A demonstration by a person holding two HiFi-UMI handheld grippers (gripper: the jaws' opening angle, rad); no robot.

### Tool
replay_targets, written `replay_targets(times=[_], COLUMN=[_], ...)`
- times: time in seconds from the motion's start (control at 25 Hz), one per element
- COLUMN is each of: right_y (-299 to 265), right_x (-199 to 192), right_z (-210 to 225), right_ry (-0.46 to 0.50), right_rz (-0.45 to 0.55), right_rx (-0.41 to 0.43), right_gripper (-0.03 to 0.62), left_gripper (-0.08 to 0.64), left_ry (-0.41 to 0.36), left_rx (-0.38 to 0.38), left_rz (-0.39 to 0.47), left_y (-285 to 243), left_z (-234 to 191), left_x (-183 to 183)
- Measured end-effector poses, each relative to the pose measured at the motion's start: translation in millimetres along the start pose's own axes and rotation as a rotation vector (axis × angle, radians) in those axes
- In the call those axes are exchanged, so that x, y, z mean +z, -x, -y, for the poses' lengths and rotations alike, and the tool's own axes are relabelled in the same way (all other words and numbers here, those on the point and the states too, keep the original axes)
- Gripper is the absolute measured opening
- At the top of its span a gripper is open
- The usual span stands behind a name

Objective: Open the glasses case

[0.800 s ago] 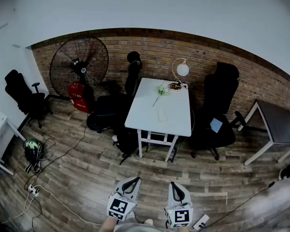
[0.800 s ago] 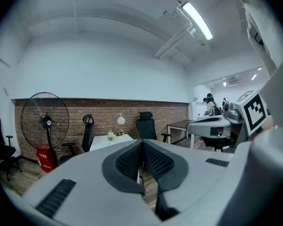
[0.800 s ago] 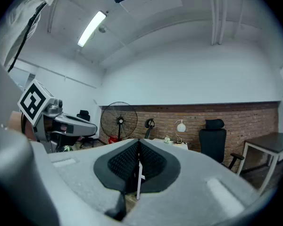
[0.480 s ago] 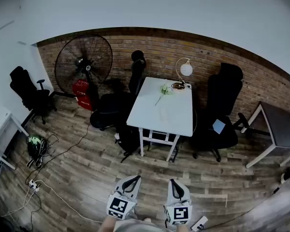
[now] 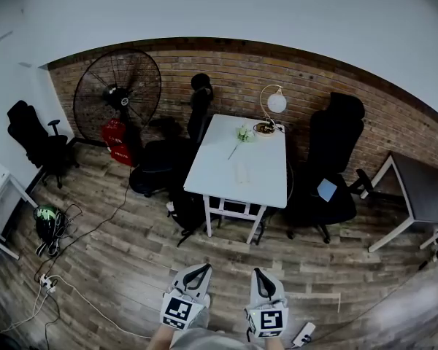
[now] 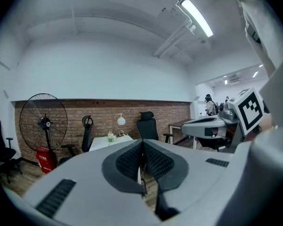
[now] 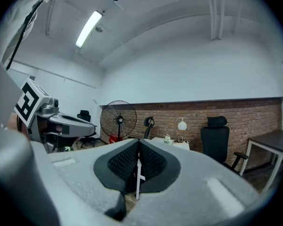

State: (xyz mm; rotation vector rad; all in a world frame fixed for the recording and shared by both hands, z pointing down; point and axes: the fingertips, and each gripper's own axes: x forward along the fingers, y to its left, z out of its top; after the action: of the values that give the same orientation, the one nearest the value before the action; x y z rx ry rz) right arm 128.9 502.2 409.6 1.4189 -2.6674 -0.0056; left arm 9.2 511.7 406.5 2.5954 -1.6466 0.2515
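Left gripper (image 5: 198, 271) and right gripper (image 5: 260, 274): jaws together, empty. Both side by side, well apart from white table (image 5: 266, 168).

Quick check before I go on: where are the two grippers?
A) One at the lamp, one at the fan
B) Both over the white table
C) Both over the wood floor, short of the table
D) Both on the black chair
C: in the head view the left gripper and right gripper hang over the floor, with bare boards between them and the table.
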Motion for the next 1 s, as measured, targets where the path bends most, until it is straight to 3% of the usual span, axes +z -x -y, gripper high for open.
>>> replay_targets(times=[1.0], right_y=[-154.7], right_x=[3.7], right_z=[24.9], right_ry=[0.025], right_rz=[-0.092], right_rx=[-0.097], right_gripper=[0.006], left_gripper=[0.005], left_ry=[-0.031], left_rx=[-0.133], left_rz=[0.007], left_y=[-112.5], left_z=[-127.5], left_x=[11.6])
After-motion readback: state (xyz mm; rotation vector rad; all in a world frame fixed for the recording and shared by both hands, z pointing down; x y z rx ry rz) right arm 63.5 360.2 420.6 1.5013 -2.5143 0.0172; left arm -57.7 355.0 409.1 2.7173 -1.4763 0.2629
